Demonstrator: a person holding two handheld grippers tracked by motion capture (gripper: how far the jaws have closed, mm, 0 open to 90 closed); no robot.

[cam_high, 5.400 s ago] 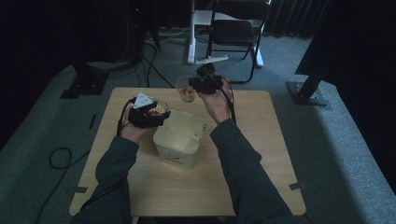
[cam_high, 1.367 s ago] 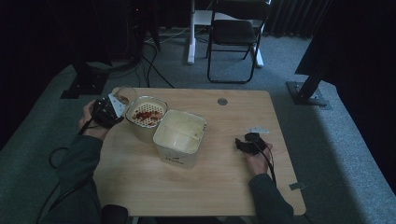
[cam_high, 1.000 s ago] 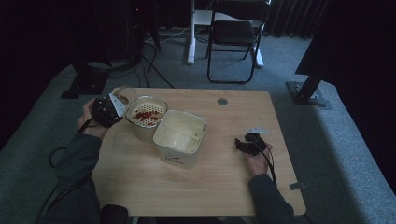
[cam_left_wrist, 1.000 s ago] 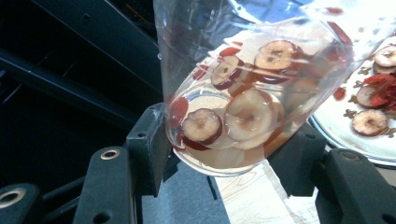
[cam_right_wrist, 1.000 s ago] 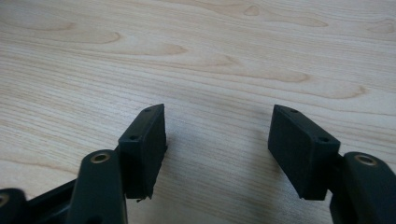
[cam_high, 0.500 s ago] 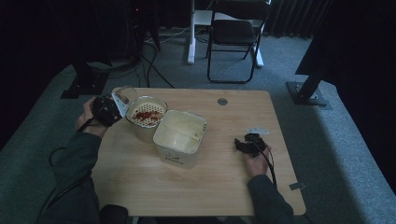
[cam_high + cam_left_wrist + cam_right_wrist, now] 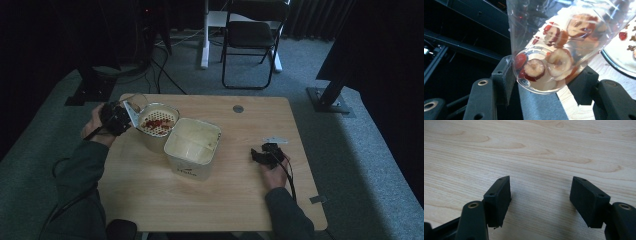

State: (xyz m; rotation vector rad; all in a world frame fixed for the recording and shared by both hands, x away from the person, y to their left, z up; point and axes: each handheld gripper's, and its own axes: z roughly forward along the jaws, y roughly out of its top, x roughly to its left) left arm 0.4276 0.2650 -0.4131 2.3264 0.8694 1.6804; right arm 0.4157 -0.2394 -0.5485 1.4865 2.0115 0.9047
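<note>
Black folding chair (image 7: 251, 37) beyond table (image 7: 210, 210)

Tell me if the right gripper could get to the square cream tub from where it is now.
Probably yes. The right gripper rests on the table with its jaws open and empty, and only bare wood lies between it and the square cream tub.

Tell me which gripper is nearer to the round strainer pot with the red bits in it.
Left. The left gripper sits right beside the strainer pot, tilting a clear cup of fruit slices toward it. The right gripper rests open on the table, beyond the square container.
</note>
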